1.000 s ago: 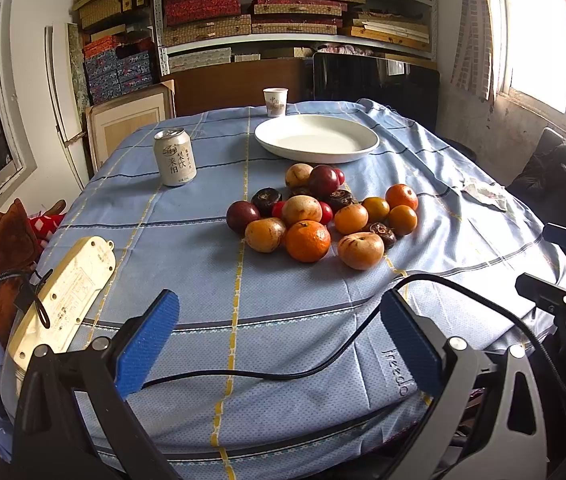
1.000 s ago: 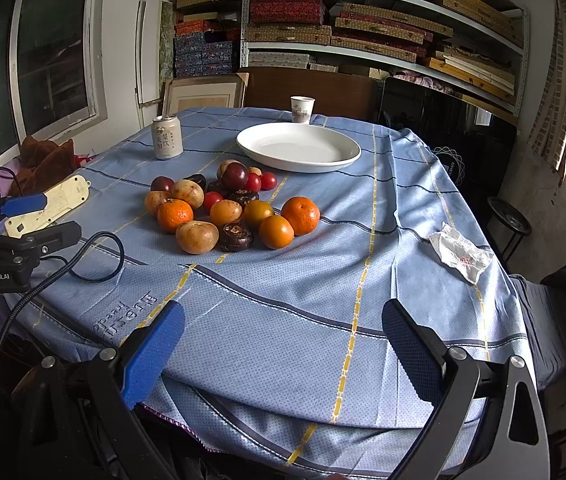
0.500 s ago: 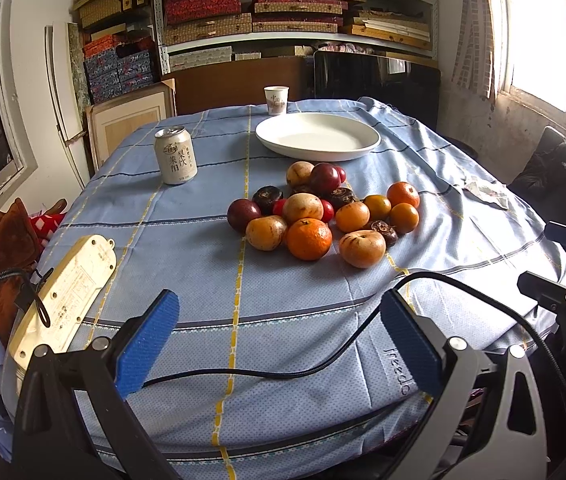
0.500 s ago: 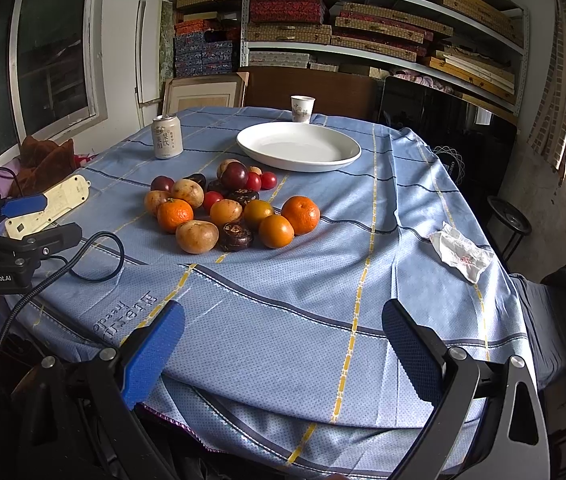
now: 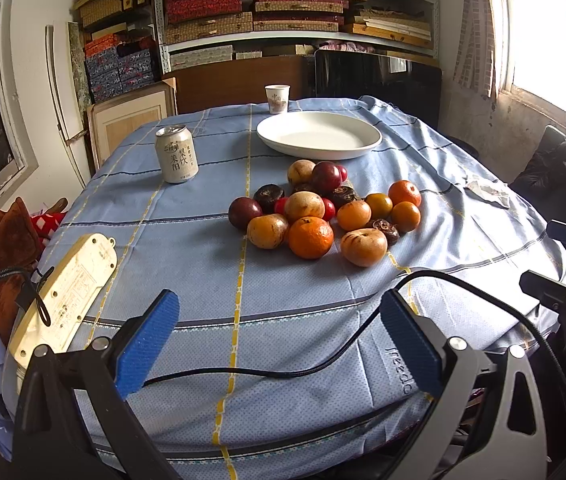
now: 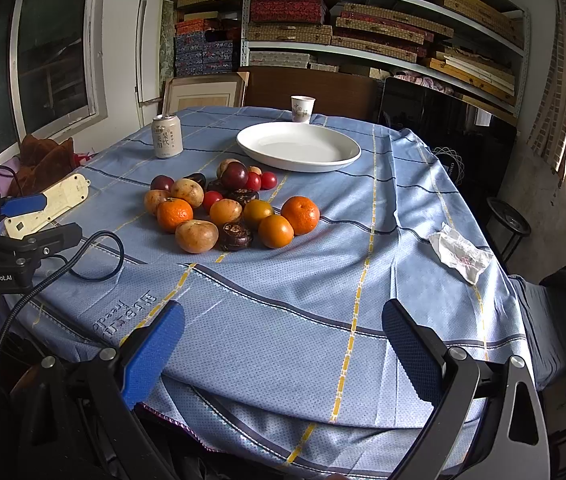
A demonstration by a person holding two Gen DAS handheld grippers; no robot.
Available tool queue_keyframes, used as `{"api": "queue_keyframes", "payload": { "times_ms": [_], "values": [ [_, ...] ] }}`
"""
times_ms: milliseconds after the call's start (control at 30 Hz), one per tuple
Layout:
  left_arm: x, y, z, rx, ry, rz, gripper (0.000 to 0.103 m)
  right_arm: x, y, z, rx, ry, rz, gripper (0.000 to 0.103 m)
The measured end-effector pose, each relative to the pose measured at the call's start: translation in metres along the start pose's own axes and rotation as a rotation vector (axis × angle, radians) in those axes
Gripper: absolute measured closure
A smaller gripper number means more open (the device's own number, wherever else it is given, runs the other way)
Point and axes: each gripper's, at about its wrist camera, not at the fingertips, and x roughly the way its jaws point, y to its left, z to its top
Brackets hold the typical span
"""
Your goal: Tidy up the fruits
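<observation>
Blue tablecloth bare at near edge | fruit pile mid-table, white plate beyond | left gripper and right gripper level, fingers spread, empty.

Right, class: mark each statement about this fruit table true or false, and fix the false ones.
1. The white plate has fruit on it. False: it holds nothing; the fruit pile lies on the tablecloth in front of it.
2. Both claws are open. True: the left claw and right claw hold nothing.
3. The drink can lies on its side. False: it stands upright.
4. A paper cup stands behind the plate. True.
5. A crumpled tissue lies apart from the fruit. True.
</observation>
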Motion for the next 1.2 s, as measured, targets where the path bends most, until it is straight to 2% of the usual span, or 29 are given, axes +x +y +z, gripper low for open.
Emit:
{"api": "queue_keyframes", "payload": {
  "times_ms": [933,1067,1200],
  "values": [
    [0.003,0.004,-0.005,0.003,0.004,0.006,0.004,0.000,0.000,0.003,0.004,-0.005,0.003,0.003],
    [0.004,0.004,-0.005,0.001,0.003,0.007,0.004,0.004,0.002,-0.003,-0.002,-0.029,0.033,0.004],
    [0.010,0.012,-0.010,-0.008,0.001,-0.007,0.004,0.004,-0.006,0.001,0.070,-0.088,0.143,0.004]
  ]
}}
